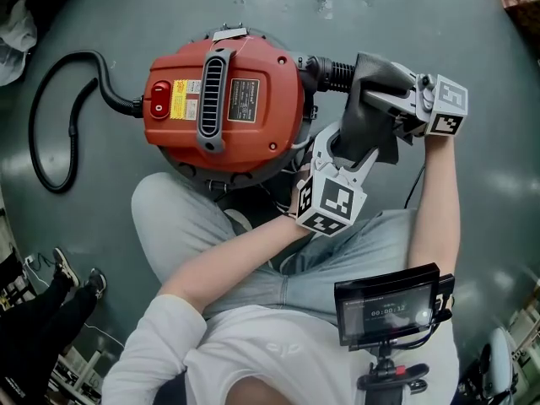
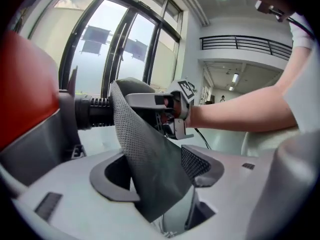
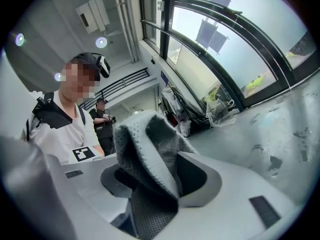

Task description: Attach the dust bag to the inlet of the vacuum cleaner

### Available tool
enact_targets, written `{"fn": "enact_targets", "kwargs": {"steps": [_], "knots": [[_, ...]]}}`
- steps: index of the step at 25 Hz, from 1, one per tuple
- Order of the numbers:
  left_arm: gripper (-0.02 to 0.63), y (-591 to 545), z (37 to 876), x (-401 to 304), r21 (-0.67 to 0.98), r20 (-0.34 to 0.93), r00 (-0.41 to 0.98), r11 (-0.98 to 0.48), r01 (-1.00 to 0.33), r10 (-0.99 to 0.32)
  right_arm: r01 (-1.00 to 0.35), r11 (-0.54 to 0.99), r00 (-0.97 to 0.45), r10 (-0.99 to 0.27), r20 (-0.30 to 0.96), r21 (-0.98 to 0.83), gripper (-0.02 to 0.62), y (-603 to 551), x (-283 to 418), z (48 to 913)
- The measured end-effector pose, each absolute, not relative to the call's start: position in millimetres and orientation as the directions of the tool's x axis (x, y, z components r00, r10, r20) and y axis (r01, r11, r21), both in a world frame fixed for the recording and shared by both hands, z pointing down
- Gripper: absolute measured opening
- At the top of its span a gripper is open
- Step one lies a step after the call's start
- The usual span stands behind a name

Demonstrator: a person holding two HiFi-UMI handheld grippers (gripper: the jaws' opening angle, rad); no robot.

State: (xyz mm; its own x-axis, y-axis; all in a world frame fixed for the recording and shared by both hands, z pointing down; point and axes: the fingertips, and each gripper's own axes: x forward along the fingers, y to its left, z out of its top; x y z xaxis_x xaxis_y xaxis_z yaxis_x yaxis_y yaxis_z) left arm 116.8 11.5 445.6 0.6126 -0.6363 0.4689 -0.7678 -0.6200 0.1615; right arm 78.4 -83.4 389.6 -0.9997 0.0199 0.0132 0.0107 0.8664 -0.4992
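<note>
On grey floor (image 1: 422, 24): red-topped vacuum cleaner (image 1: 224, 99), upright between the person's knees, black cable (image 1: 51, 116) looping off to the left. Off its right side, a black ribbed inlet (image 1: 331, 72) sticking out level. Dark mesh dust bag (image 1: 371, 70) hanging right at that inlet's end, held up off the floor. Hard to say whether the mouth is already over the lip or only against it, the joint being hidden under folds of fabric in the head view.

Right claw (image 1: 381, 101) reaching in level from the right, clamped on a bunched fold of the bag, cloth pinched tight between both pads in the right gripper view. Left claw (image 1: 344, 146) coming up from below, jaws spread wide, the bag's lower edge draped loosely in the gap, pads not pressing on it: no grip there.

Step in hand, by judgement: fitting the bag's opening onto the inlet, one side secured, the other claw free for a fresh hold. Attachment likely not finished, given the slack, crumpled bag.

Next move calling for a new bite with the left claw nearer the bag's collar, close beside the spout. Then both claws together, stretching the opening round and pushing it along the ribs toward the red body. Steady hold on the right meanwhile, so as not to drag the mouth off.
</note>
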Motion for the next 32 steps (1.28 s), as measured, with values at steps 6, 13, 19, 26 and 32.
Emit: {"fn": "enact_targets", "kwargs": {"steps": [6,13,19,26,32], "knots": [[0.291,38,357,75,0.129,0.304,0.680,-0.679,-0.723,-0.667,0.026,0.854,-1.000,0.014,-0.026,-0.520,0.184,-88,76,391],[0.253,-47,231,58,0.056,0.112,0.778,-0.777,-0.627,-0.619,-0.009,0.881,-1.000,0.004,0.026,-0.474,0.184,-87,73,391],[0.253,-143,224,29,0.008,0.066,0.812,-0.814,-0.581,-0.580,-0.037,0.919,-0.997,-0.005,0.081,-0.392,0.184,-87,72,391],[0.253,-188,242,12,0.245,0.059,0.806,-0.774,-0.584,-0.590,0.053,0.897,-0.999,0.047,-0.024,-0.439,0.184,-88,74,385],[0.253,-194,237,-11,0.525,-0.033,0.811,-0.700,-0.484,-0.585,0.082,0.873,-0.996,0.059,-0.064,-0.482,0.192,-96,65,389]]}}
